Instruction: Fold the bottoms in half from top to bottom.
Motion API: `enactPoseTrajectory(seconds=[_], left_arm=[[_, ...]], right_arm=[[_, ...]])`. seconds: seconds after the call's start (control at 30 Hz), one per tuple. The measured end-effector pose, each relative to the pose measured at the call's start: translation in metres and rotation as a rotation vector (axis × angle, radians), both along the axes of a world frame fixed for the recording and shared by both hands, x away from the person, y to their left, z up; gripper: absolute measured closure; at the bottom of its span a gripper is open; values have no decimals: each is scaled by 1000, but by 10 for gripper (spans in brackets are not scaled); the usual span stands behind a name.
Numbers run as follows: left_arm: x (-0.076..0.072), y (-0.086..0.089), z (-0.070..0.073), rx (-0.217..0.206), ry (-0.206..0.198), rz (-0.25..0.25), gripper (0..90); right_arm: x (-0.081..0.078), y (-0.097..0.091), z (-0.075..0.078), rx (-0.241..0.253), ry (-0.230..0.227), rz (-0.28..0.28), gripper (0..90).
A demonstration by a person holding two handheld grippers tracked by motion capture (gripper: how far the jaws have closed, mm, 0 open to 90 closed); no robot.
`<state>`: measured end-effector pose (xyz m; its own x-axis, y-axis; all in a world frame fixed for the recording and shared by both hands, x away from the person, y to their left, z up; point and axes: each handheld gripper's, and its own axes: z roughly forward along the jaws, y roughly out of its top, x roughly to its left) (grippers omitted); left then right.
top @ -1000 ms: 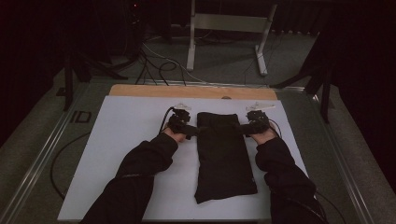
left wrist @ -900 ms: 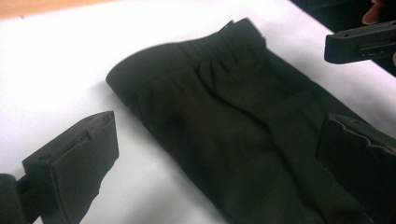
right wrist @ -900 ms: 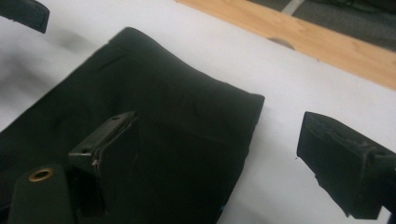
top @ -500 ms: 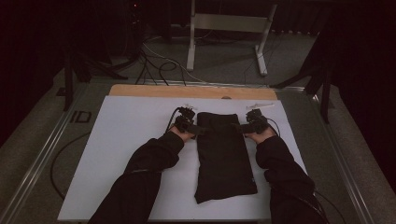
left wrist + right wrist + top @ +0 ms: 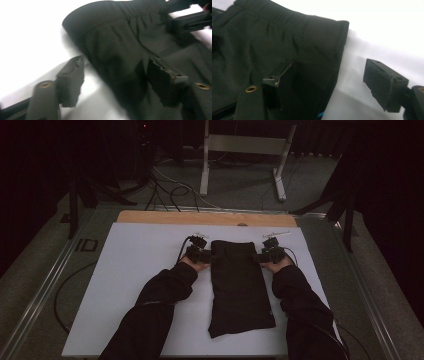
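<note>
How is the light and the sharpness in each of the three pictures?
High view: dim overall, dark surroundings, the black garment shows little detail. Left gripper view: motion blur, the white table cover overexposed. Right gripper view: sharper, the cover again blown out, a soft shadow along the garment's edge.

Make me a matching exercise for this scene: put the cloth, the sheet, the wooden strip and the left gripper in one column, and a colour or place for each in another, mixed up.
1. cloth
2. sheet
3. wooden strip
4. left hand-held gripper

A. along the table's far edge
B. white, covering the table
C. at the cloth's left edge, near its far end
D. black, lying flat mid-sheet

Pairs: 1-D, 2-B, 3-A, 4-C
</note>
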<state>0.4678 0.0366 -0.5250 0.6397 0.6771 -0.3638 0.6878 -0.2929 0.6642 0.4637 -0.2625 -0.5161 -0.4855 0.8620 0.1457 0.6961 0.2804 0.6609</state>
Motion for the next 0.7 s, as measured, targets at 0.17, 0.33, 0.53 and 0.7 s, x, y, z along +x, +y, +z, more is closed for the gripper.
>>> enactPoseTrajectory(seconds=[0.17, 0.33, 0.53, 0.7], left_arm=[[0, -4, -1, -12, 12, -37, 462], [0, -5, -2, -15, 23, -55, 535], [0, -7, -2, -6, 22, -74, 641], [0, -7, -2, 4, 28, -79, 726]], right_arm=[[2, 0, -5, 12, 1, -15, 297], [3, 1, -4, 18, 2, -16, 360], [4, 9, -4, 34, 16, 20, 513], [5, 10, -4, 54, 31, 26, 621]])
